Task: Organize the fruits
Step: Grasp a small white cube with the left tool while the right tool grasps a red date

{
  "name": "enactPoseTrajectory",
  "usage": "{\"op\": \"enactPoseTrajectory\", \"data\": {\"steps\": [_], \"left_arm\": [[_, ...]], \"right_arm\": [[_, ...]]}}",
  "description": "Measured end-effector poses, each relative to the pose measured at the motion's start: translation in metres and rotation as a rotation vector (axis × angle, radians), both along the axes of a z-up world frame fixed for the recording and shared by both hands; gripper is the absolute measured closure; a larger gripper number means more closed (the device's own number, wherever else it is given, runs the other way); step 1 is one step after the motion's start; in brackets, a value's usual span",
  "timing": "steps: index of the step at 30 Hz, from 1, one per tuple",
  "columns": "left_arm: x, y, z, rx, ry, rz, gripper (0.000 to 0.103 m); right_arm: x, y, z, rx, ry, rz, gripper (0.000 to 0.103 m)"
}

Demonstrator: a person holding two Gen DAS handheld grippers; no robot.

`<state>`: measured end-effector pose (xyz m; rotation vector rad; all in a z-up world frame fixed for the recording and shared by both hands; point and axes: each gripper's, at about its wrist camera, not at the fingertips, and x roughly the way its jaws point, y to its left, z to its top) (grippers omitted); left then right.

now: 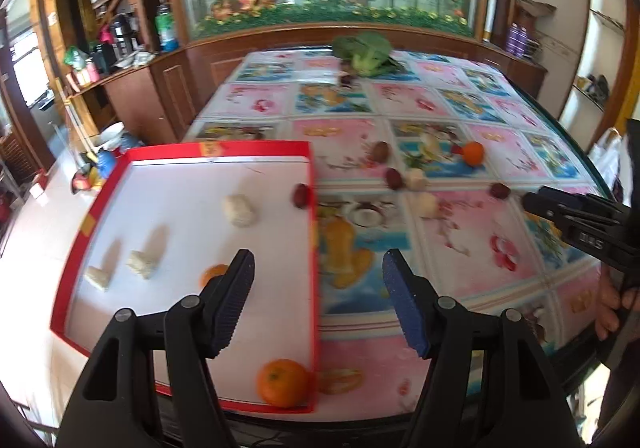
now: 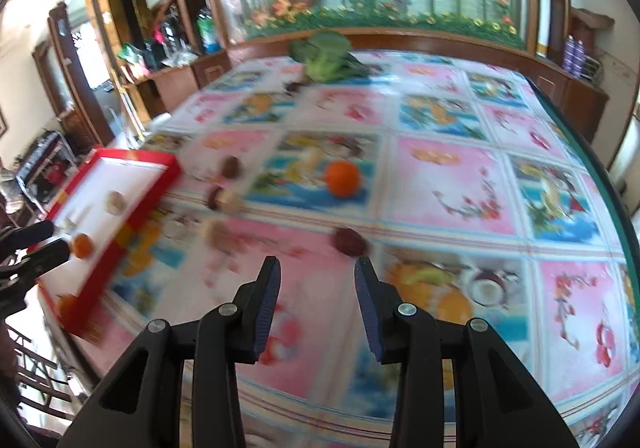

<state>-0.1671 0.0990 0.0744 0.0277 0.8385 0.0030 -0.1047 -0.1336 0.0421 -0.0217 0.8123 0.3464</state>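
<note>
Both grippers gape empty: the left gripper (image 1: 318,280) over the red tray (image 1: 256,147). The right gripper (image 2: 316,280) hovers near a dark red fruit (image 2: 351,241).

A glossy, plastic-looking tablecloth (image 2: 440,184) printed with fruit and flowers is catching the window light, its surface smooth and shiny. On it, at its left edge, a red tray (image 1: 192,152) that looks like cardboard is showing a smooth matt white floor. Matt black plastic is forming the left gripper (image 1: 318,280), its fingers (image 1: 404,304) lined with ribbed dark-blue pads and pinned with dull metal rivets. Behind the tablecloth, polished brown wood cabinets (image 1: 168,84) are gleaming.
</note>
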Motion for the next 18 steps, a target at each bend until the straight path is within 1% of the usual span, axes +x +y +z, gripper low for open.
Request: {"op": "enactPoseTrajectory", "data": {"steps": [2,4,7,9,12,14,17,18], "left_arm": [[0.001,-0.011,-0.004,-0.014,0.026,-0.035,0.035],[0.002,-0.018,-0.008,-0.021,0.041,-0.050,0.035],[0.007,-0.026,-0.012,-0.036,0.069,-0.068,0.035],[0.010,-0.028,-0.013,-0.048,0.079,-0.075,0.035],[0.016,-0.031,-0.011,-0.042,0.084,-0.082,0.035],[0.021,-0.032,-0.009,-0.043,0.088,-0.086,0.035],[0.033,-0.035,-0.010,-0.049,0.102,-0.095,0.035],[0.037,-0.036,-0.011,-0.052,0.108,-0.097,0.035]], "right_arm": [[0.006,-0.009,-0.006,-0.002,0.015,-0.009,0.065],[0.014,-0.017,-0.012,-0.009,0.027,-0.035,0.065],[0.027,-0.016,-0.019,-0.024,0.064,-0.024,0.065],[0.035,-0.011,-0.021,-0.028,0.063,-0.014,0.065],[0.043,-0.005,-0.026,-0.058,0.061,-0.017,0.065],[0.049,-0.001,-0.030,-0.067,0.076,-0.008,0.065],[0.050,0.003,-0.032,-0.086,0.068,0.003,0.066],[0.050,0.004,-0.032,-0.093,0.062,0.004,0.072]]}}
